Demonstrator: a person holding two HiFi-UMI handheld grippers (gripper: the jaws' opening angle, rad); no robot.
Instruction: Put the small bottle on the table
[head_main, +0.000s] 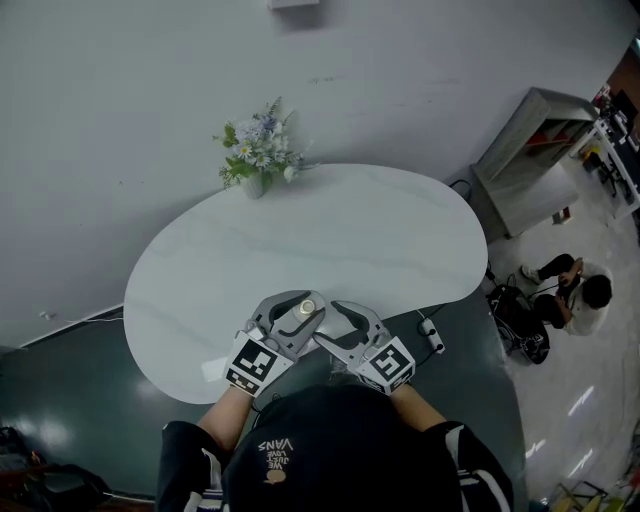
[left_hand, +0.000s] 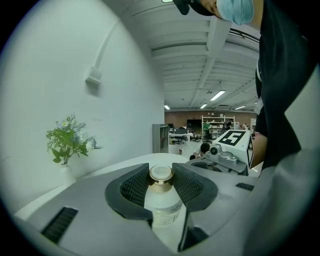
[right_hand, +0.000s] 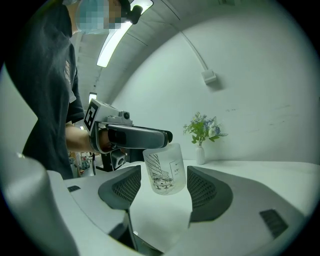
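Table (head_main: 400, 240): white, kidney-shaped, set against a pale wall; its near edge is partly covered by both grippers and by the wearer's dark cap (head_main: 300, 450), which also hides the forearms. Left gripper (head_main: 296, 318): over the near edge of the table, jaws clamped on the small bottle (left_hand: 162, 200); in the left gripper view the ribbed pads press on either side of the gold collar just below the white cap. Right gripper (head_main: 328, 322): close beside the left one, jaws spread. In the right gripper view the frosted lower body of the bottle hangs between its pads with a gap on each side, no contact. The bottle's base looks clear of the tabletop, but this cannot be settled from these angles; its printed label is too small to read. Marker cube on the left gripper (head_main: 251, 364) is fully visible; the one on the right (head_main: 392, 364) is partly cut off by the cap. Vase of flowers (head_main: 258, 155): at the far edge of the table, well apart from the grippers. Power strip (head_main: 432, 335): on the floor just beside the table's right edge, its cable partly hidden.
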